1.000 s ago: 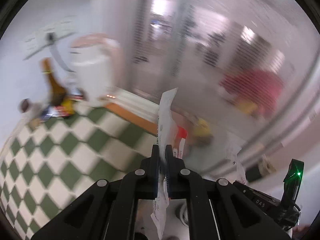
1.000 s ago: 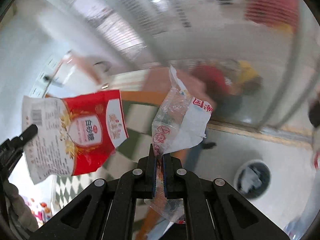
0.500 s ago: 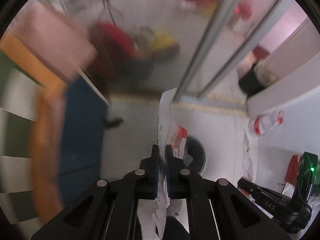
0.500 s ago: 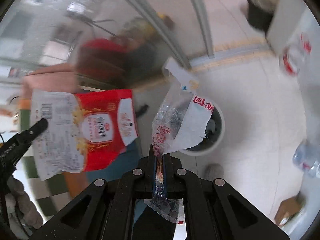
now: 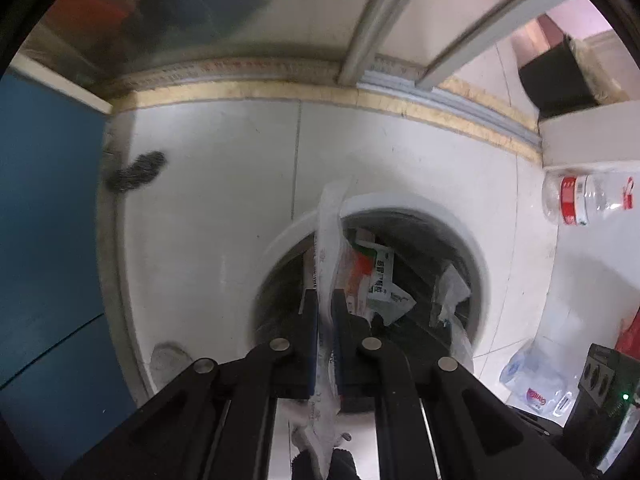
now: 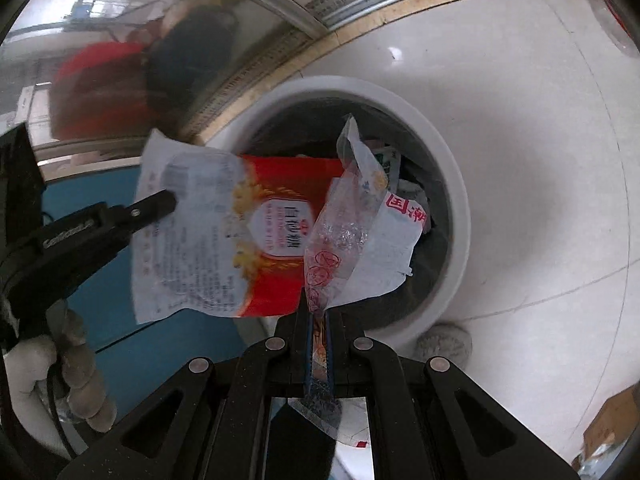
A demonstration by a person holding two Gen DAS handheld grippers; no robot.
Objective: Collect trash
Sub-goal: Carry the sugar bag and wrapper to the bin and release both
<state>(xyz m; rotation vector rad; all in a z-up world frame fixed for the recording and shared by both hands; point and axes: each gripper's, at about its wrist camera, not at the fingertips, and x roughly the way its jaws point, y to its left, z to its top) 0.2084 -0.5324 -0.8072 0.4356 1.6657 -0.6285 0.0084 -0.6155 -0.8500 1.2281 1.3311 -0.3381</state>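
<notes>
The mouth of the round white bin [image 6: 460, 216] stands open from above, though wrappers [image 5: 382, 280] already lie inside it and take up part of the room. Bare floor tiles [image 5: 224, 184] lie open on the side toward the door track [image 5: 256, 92]. A blue panel [image 5: 44, 220] closes off one side. Across from it, two clear bottles [image 5: 580, 200] lie on the floor near a white cabinet edge [image 5: 592, 136].

Trash bin [image 5: 400, 204] floor hidden by wrappers, red bag [image 6: 224, 240] print blurred, clear bottle [image 5: 588, 200] cut off
</notes>
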